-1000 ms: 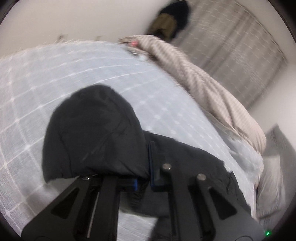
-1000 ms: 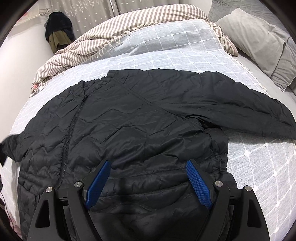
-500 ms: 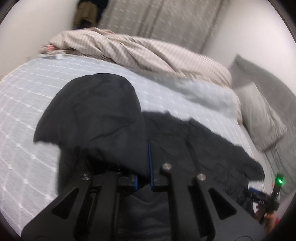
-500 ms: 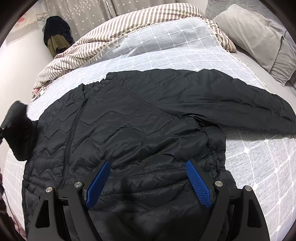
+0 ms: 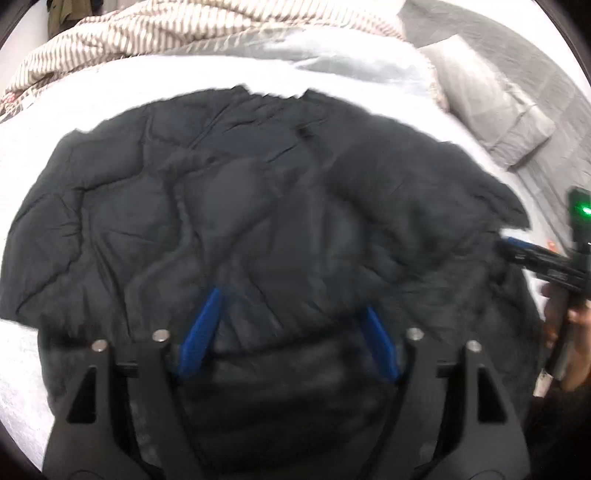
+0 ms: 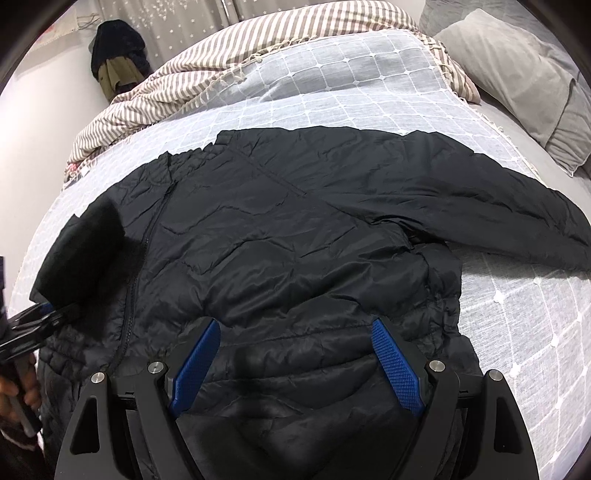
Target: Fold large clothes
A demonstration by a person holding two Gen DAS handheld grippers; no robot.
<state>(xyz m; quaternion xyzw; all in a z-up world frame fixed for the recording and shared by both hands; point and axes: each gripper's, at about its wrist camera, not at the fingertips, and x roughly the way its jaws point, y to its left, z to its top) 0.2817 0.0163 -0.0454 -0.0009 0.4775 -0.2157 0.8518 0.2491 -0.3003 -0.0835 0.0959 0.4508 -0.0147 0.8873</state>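
Left gripper: blue-padded fingers set wide apart, having just been opening; nothing between the pads, only the black quilted jacket lying beneath them. View is motion-blurred.

Right gripper: fingers spread wide, gripping nothing, poised over the near part of the jacket. Whether the tips touch the fabric cannot be told.

Jacket: lies spread flat on the bed, front up, zipper running along its left part in the right wrist view. One sleeve stretches out to the right across the bedspread. The other sleeve is doubled over at the left, its cuff raised above the jacket body, just beside the left gripper seen at the frame edge with a person's hand on its handle.

In the left wrist view the right gripper shows at the far right edge, a green light on it.

Beyond the jacket: pale grid-patterned bedspread, then a bunched striped blanket and a grey pillow at the right. Farthest back, dark clothing hangs by a curtain.
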